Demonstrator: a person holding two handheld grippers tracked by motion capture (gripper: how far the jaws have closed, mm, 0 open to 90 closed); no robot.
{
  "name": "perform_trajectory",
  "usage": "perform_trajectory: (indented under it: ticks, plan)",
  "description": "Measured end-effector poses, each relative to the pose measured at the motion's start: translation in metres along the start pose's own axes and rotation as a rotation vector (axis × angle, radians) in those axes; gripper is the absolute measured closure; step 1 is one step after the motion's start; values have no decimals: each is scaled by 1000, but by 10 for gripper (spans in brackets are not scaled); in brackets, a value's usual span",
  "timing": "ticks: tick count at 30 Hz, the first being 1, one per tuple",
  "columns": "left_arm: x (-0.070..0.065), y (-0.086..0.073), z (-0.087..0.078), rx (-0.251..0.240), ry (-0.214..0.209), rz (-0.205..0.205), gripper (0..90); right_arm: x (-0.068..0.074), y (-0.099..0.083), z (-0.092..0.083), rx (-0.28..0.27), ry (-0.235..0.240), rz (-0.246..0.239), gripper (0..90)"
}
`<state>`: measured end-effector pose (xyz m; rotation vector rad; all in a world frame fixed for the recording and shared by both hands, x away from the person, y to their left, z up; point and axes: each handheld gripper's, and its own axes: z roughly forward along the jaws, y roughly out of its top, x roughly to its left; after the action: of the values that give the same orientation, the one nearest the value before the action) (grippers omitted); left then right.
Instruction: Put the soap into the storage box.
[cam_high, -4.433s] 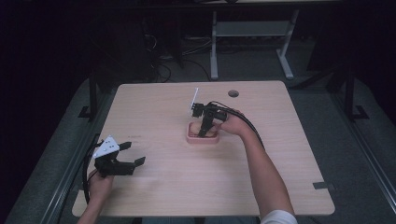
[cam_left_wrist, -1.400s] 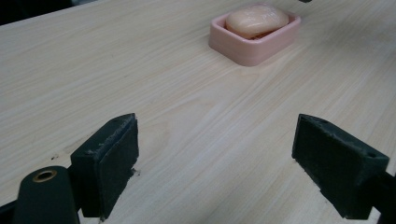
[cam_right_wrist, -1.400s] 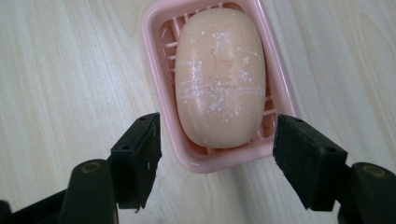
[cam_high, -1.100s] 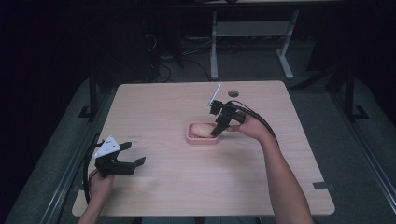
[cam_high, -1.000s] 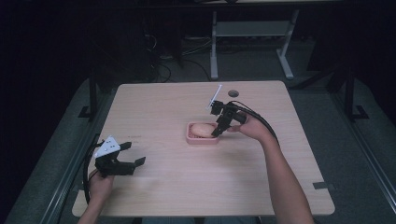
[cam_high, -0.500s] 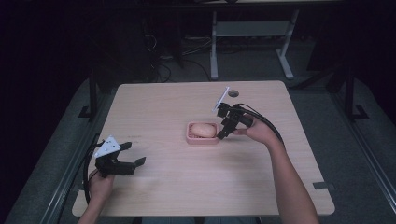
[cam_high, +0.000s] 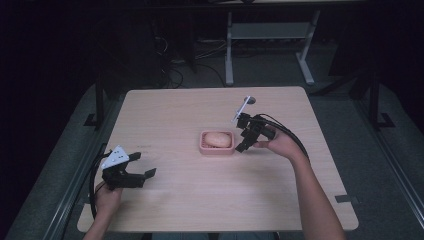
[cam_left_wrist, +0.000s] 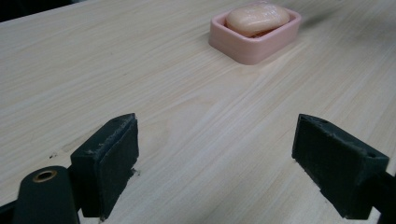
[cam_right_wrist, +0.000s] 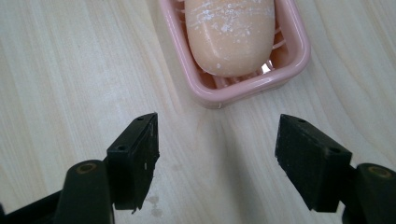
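A peach-coloured bar of soap (cam_high: 218, 139) (cam_right_wrist: 229, 32) (cam_left_wrist: 257, 18) lies in a pink soap dish (cam_high: 216, 149) (cam_right_wrist: 295, 60) (cam_left_wrist: 243, 47) at the middle of the wooden table (cam_high: 200, 200). My right gripper (cam_high: 244, 141) (cam_right_wrist: 217, 165) is just right of the dish, tilted down toward it, open and empty, with bare table between its jaws. My left gripper (cam_high: 142, 167) (cam_left_wrist: 224, 170) rests low near the table's front left, open and empty, pointing toward the dish farther off.
A small dark round spot (cam_high: 251, 100) sits near the table's far edge. Beyond the table stand a metal frame's legs (cam_high: 229, 55) and cables (cam_high: 170, 50) on the dark floor. Bare wood surrounds the dish on all sides.
My right gripper was down over the dish, then drew back to the right and lowered beside it, leaving the soap in the dish. The left gripper has stayed still.
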<state>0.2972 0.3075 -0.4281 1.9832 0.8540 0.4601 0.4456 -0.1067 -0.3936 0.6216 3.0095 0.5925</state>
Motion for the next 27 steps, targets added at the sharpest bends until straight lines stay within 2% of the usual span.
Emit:
perform_trajectory:
  ticks: [10,15,17,27]
  plan:
    - [0,0,0,1,0,1,143,7,-11,-1,-14,0,5,298]
    - [0,0,0,4,0,1,143,6,-16,1,6,8,13,287]
    - [0,0,0,3,0,1,143,7,-21,-1,-13,7,22,289]
    - [0,0,1,4,1,0,143,9,-37,-2,-32,9,47,287]
